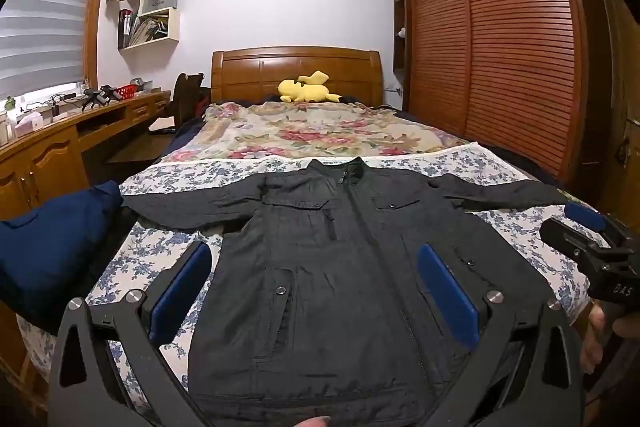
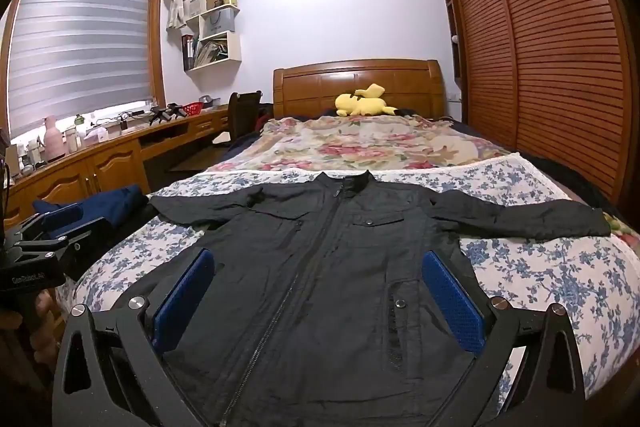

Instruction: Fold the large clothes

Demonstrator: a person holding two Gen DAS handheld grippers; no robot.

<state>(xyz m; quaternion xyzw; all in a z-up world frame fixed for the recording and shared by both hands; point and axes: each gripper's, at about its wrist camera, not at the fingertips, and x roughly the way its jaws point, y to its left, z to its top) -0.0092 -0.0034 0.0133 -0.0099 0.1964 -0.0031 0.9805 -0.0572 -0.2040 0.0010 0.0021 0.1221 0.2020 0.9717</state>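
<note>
Black zip jacket (image 1: pixel 340 267), one, front up and sleeves spread on the blue-floral sheet (image 2: pixel 540 267) at the bed's foot. Left gripper (image 1: pixel 316 291) and right gripper (image 2: pixel 316 291), two, both wide apart and empty above the hem. Navy garment (image 1: pixel 52 247), one, lies beside the left sleeve. Yellow plush (image 1: pixel 306 89), one, by the headboard. Risks: thin slippery cloth may slip a shallow pinch; the sheet may be caught with it.

Bare floral bedspread (image 2: pixel 560 279) lies open on both sides of the spread jacket (image 2: pixel 320 267). A navy bundle (image 1: pixel 52 247) crowds the left edge; the yellow plush (image 2: pixel 362 103) sits well back by the headboard.
</note>
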